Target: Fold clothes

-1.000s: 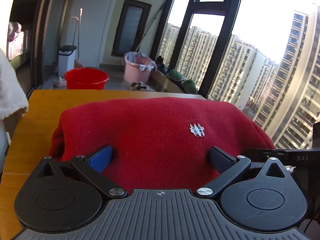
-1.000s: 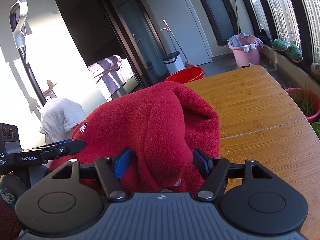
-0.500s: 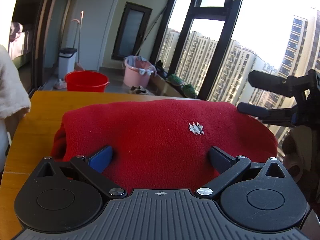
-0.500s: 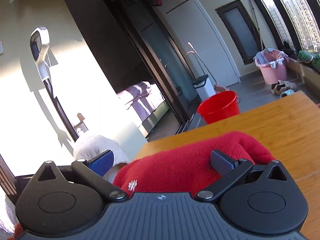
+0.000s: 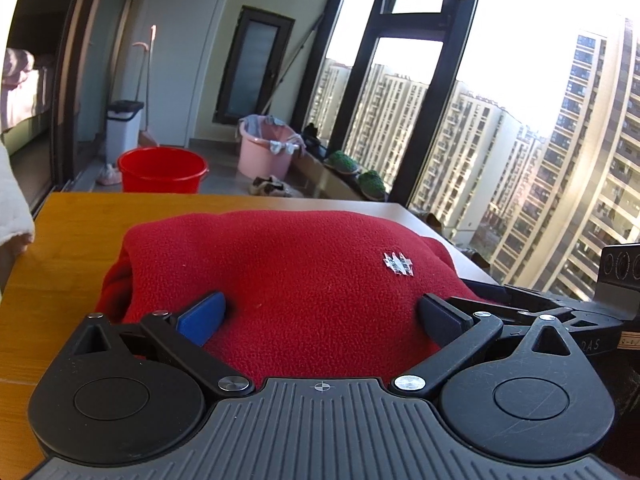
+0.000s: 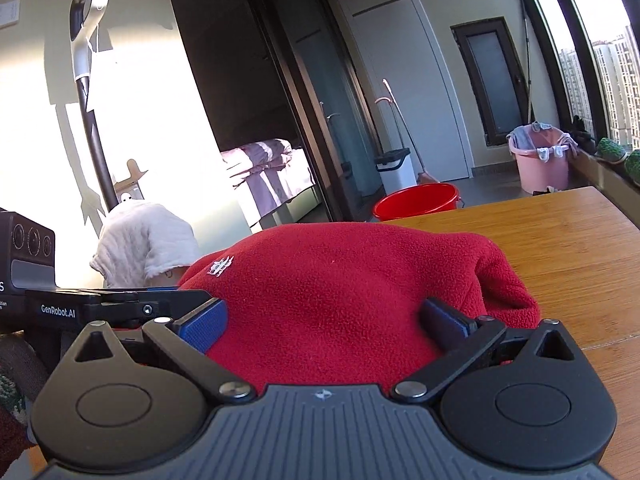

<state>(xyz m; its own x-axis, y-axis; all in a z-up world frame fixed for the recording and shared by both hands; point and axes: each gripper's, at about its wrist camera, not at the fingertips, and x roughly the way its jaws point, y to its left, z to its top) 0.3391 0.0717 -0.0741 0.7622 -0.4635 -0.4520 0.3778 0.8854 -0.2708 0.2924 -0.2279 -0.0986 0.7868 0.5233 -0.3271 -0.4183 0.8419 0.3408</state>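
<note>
Left wrist cam: the left claw (image 5: 320, 314) is spread wide around the near edge of the folded red fleece (image 5: 288, 276), which sits on the desk (image 5: 60, 240) right in front of it; pads are nestled against the fabric, no real pinch that I can see. This view gets the tower blocks out the window to the claw's right, and the other gripper's black body poking in at the right edge.

Right wrist cam: the right claw (image 6: 322, 314) is fully spread too, the fleece bulging up between its pads without being squeezed. Only this view shows the vacuum handle (image 6: 86, 12) on the sunlit wall up to the claw's left, the white towel (image 6: 144, 240) ahead-left of it, and the bed behind the glass door.

Containers, both straight ahead past the desk: red bucket (image 6: 416, 200), can't see inside; pink tub (image 6: 542, 160) further right with cloths draped over its rim.
</note>
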